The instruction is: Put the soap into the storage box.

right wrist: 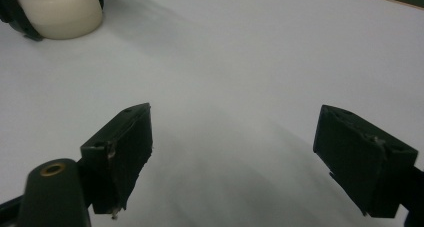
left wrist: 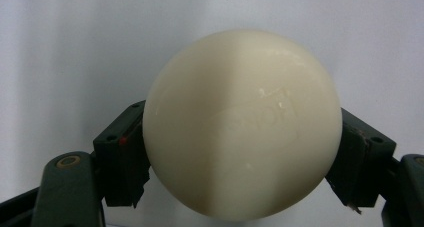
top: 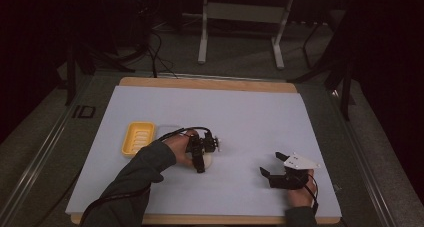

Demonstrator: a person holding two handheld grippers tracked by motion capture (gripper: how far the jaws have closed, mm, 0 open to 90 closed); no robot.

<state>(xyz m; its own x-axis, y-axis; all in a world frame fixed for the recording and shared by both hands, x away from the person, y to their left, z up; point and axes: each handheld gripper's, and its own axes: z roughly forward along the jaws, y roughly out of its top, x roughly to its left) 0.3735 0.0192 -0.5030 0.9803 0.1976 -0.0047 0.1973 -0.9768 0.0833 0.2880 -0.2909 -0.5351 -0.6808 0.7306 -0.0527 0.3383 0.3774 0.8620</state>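
The left tongs (left wrist: 242, 152) are clamped on the cream soap (left wrist: 242, 124), which sits between their jaws, right of the yellow soap dish (top: 138, 138). The right tongs (right wrist: 247, 157) stand apart, well away from the soap, over the bare surface (right wrist: 260, 62).

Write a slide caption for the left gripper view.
Left gripper clamps a cream soap bar over the white mat.
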